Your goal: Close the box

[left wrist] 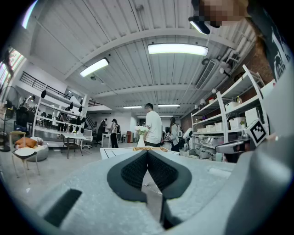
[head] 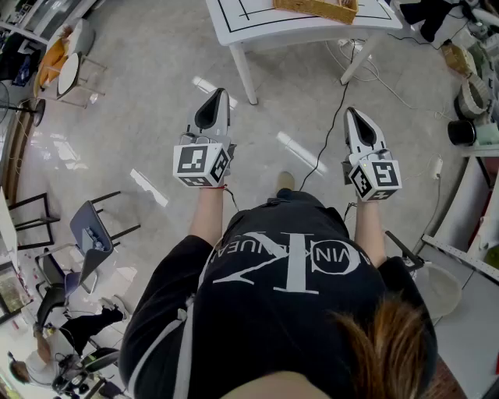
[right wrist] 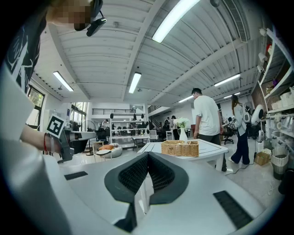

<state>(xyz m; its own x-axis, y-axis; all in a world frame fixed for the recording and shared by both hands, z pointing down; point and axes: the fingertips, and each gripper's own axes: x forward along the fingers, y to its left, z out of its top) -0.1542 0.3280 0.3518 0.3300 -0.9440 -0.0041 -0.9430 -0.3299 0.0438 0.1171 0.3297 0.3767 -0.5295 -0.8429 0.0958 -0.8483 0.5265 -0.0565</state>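
Note:
The box is a woven wicker basket on a white table ahead of me; it also shows in the right gripper view and, small and far, in the left gripper view. I hold both grippers level at waist height, well short of the table. My left gripper points at the table's near left leg, its pads meeting at the tip with nothing between them. The right gripper is shut and empty too.
A black cable runs across the floor between the grippers. A blue chair and a round stool stand at the left. Shelves and buckets crowd the right. Two people stand beyond the table.

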